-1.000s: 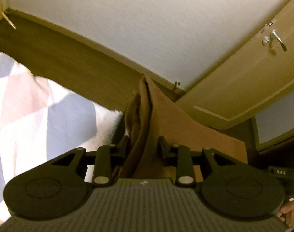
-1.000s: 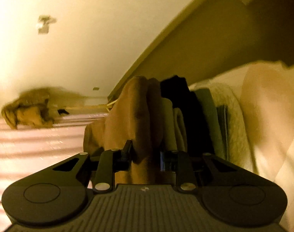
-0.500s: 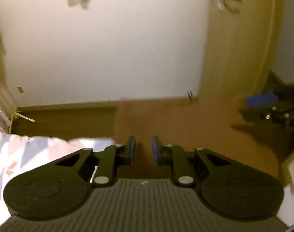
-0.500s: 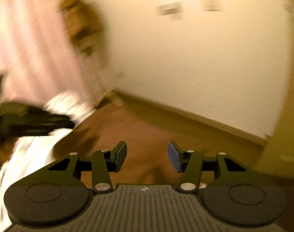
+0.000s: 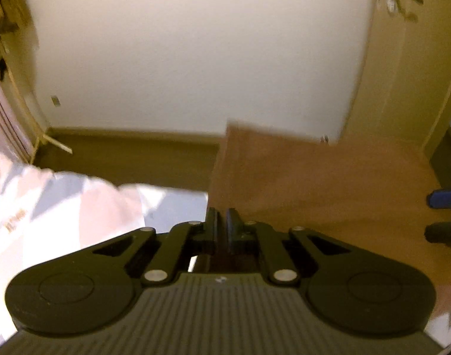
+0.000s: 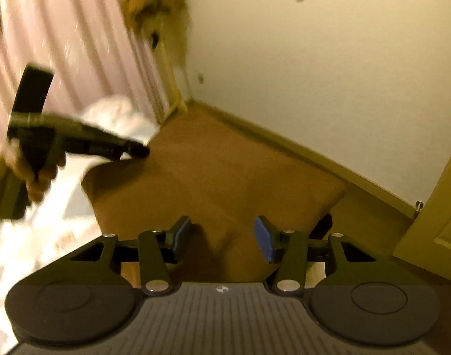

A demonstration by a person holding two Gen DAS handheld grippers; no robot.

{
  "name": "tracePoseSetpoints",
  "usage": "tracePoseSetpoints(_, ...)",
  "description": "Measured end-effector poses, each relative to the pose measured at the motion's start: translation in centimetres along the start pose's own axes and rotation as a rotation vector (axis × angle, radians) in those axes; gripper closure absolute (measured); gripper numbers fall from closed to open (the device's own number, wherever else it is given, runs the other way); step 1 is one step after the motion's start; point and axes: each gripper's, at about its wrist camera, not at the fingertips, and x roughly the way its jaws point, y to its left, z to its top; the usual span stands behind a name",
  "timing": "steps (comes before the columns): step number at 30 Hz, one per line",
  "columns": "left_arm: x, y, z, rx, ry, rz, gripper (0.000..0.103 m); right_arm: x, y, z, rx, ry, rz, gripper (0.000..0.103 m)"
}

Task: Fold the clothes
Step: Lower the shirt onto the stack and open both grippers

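Cloth (image 6: pixel 213 177) lies flat on bed (image 5: pixel 62 207); left gripper (image 5: pixel 221 230) nearly closed, seemingly empty, right gripper (image 6: pixel 222 236) wide, empty. Next likely needs an edge grasp.

Both grippers — left gripper (image 5: pixel 221 227), right gripper (image 6: pixel 222 238) — black, blue-padded (silver screws).

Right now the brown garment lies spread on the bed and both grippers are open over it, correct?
Not quite. Only the right gripper is open, its fingers wide apart over the brown garment, as the right wrist view shows. The left gripper is nearly shut at the garment's edge in the left wrist view; whether it pinches cloth I cannot tell. The garment does lie spread on the bed.
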Motion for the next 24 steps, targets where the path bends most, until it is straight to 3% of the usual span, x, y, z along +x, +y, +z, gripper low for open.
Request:
tracePoseSetpoints(2, -0.5, -0.1, 1.8, -0.031, -0.058, -0.027, 0.097, -0.8, -0.7, 0.6, 0.018, -0.056, -0.032, 0.056)
tracePoseSetpoints(5, 0.1, -0.6, 4.1, -0.071, -0.083, -0.075, 0.096, -0.3, -2.3, 0.8, 0.045, -0.082, -0.093, 0.055)
tracePoseSetpoints(9, 4.0, -1.3, 5.5, -0.110, -0.034, -0.104, 0.096, 2.3, -3.9, -0.3, 0.059, -0.017, -0.115, 0.055)
tracePoseSetpoints(12, 7.6, -1.0, 4.9, -0.131, 0.067, -0.064, 0.097, 2.7, -4.6, -1.7, 0.082, 0.035, -0.117, 0.058)
tracePoseSetpoints(14, 7.9, -0.3, 4.7, -0.154, 0.079, -0.051, 0.099, 1.9, -4.9, -1.7, 0.115, 0.035, -0.112, 0.060)
tracePoseSetpoints(19, 1.2, 2.2, 5.3, -0.165, -0.015, 0.038, 0.099, -2.6, -4.1, -0.3, 0.091, -0.062, -0.093, 0.059)
tracePoseSetpoints(22, -4.5, 2.1, 3.5, -0.130, -0.051, 0.087, 0.099, -5.6, -1.5, -1.1, 0.005, -0.056, -0.009, 0.059)
tracePoseSetpoints(24, -7.5, 1.2, 1.4, -0.123, -0.076, 0.069, 0.098, -7.0, 0.4, -2.3, -0.063, -0.031, 0.037, 0.059)
